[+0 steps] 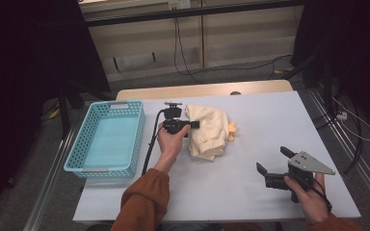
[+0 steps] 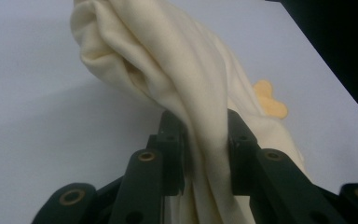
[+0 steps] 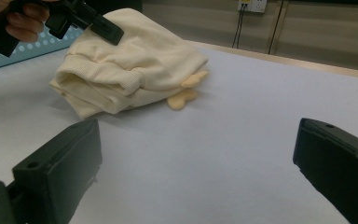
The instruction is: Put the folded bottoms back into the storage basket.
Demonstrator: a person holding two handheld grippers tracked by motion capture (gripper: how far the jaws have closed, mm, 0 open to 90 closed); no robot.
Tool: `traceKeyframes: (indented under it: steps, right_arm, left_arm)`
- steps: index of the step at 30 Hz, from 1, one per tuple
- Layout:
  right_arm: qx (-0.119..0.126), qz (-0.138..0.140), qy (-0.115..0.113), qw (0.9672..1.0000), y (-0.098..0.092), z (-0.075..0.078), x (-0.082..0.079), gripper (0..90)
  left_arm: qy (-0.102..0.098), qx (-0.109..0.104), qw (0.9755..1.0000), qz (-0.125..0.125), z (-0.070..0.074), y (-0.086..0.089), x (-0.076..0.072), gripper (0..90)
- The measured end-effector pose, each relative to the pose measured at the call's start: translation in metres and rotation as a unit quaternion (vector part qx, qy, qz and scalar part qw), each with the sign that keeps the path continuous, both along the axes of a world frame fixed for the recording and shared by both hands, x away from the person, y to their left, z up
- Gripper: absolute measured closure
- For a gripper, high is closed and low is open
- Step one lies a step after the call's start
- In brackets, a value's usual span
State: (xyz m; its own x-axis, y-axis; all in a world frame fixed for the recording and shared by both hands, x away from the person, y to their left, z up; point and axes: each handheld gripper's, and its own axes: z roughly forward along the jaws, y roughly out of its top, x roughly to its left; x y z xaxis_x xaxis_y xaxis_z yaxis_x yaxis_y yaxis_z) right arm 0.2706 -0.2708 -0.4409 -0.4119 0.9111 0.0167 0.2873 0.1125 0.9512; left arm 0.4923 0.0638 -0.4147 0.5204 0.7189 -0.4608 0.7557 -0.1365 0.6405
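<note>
Even overhead light falls on the pale desk (image 1: 250, 159), which reads bright with no glare, while the room around it sinks into near black in the high view. The cream garment (image 3: 135, 70) throws a soft shadow toward the camera. In the left gripper view the near fabric and black jaws look soft; the right gripper view blurs its jaws at the bottom corners.

You see a cream garment (image 1: 207, 131), plain, with ribbed cuff bands and a yellow-orange patch (image 1: 232, 129) at its 3 o'clock edge. At its 9 o'clock sits a turquoise basket (image 1: 87, 135) with perforated walls. The table (image 1: 250, 159) is pale grey-lilac, unpatterned. Your left gripper (image 2: 199, 140) is black; your right gripper (image 1: 273, 163) is black with a grey plate. Your sleeve (image 1: 142, 202) is rust orange.
</note>
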Motion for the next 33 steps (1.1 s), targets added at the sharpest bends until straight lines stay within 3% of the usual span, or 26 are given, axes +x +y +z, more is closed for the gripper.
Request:
traceKeyframes:
  steps: [12, 14, 18, 29, 33]
  right_arm:
    - [0.002, 0.001, -0.001, 1.0000, 0.000, 0.000, 0.000, 1.1]
    - [0.002, 0.001, -0.001, 1.0000, 0.000, 0.000, 0.000, 1.1]
    - [0.002, 0.003, -0.001, 1.0000, 0.000, 0.000, 0.000, 1.0]
    - [0.002, 0.003, -0.002, 1.0000, 0.000, 0.000, 0.000, 1.0]
    - [0.002, 0.003, -0.001, 1.0000, 0.000, 0.000, 0.000, 1.0]
  left_arm:
    - [-0.031, 0.004, 0.9995, -0.006, 0.015, 0.002, -0.005, 72.8]
    - [-0.029, -0.009, 0.9995, -0.009, 0.017, 0.002, -0.007, 72.8]
    - [-0.051, 0.000, 0.9985, -0.020, 0.023, 0.000, -0.011, 72.8]
    - [-0.070, 0.000, 0.9973, -0.025, 0.037, 0.010, -0.015, 73.0]
    - [-0.082, 0.014, 0.9961, -0.030, 0.042, 0.017, -0.016, 73.1]
